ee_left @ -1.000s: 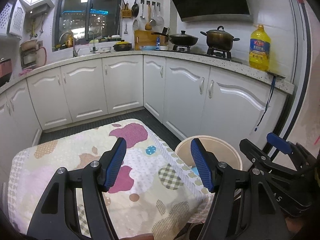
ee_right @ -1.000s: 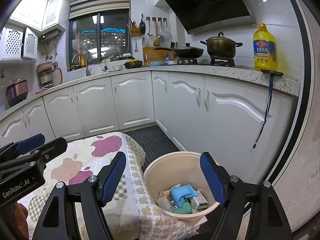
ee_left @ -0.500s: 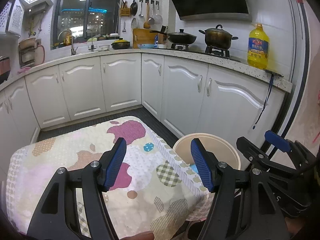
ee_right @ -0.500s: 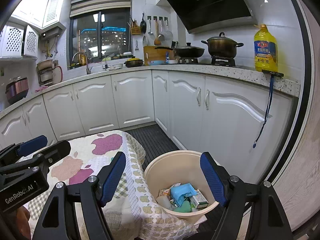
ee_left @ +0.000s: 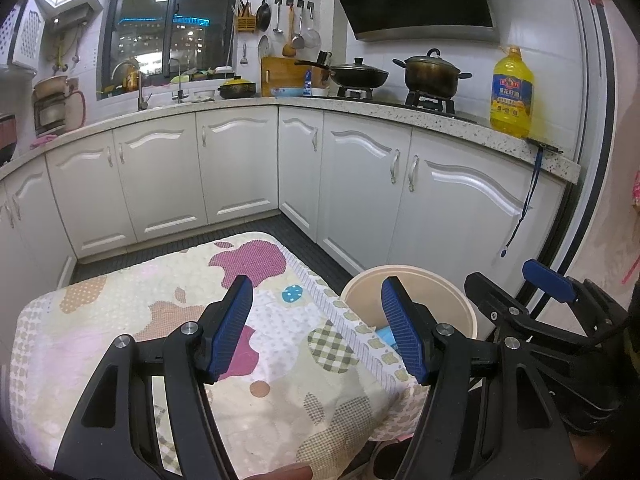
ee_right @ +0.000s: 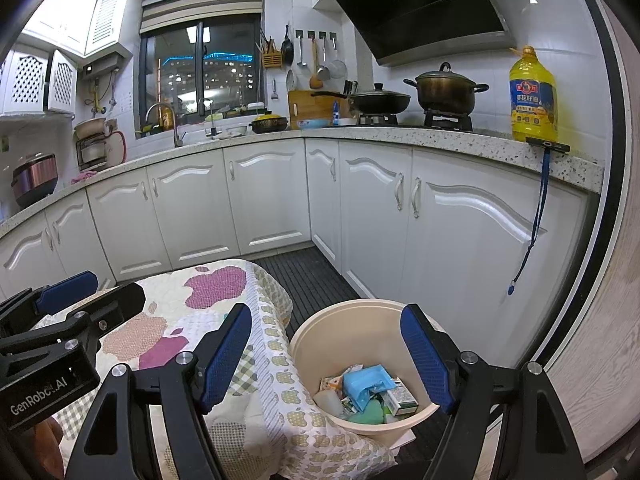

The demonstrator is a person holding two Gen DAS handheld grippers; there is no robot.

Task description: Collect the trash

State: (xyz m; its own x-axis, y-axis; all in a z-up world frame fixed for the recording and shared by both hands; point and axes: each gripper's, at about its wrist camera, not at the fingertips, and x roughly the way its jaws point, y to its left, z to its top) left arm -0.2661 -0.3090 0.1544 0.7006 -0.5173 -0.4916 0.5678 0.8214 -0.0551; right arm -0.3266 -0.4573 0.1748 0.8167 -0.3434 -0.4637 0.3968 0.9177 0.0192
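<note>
Trash (ee_right: 366, 394) lies in the beige bin (ee_right: 308, 338) beside the table's (ee_left: 120, 308) right edge. Left wrist view: your left gripper (ee_left: 316, 330) hangs spread and empty over the bare tablecloth. Right wrist view: your right gripper (ee_right: 326, 356), fingers apart, holds nothing above the bin. Collection looks finished; next, check for leftovers.

Open-topped bin (ee_right: 362, 364) beside cloth-covered table (ee_right: 276, 364)
</note>
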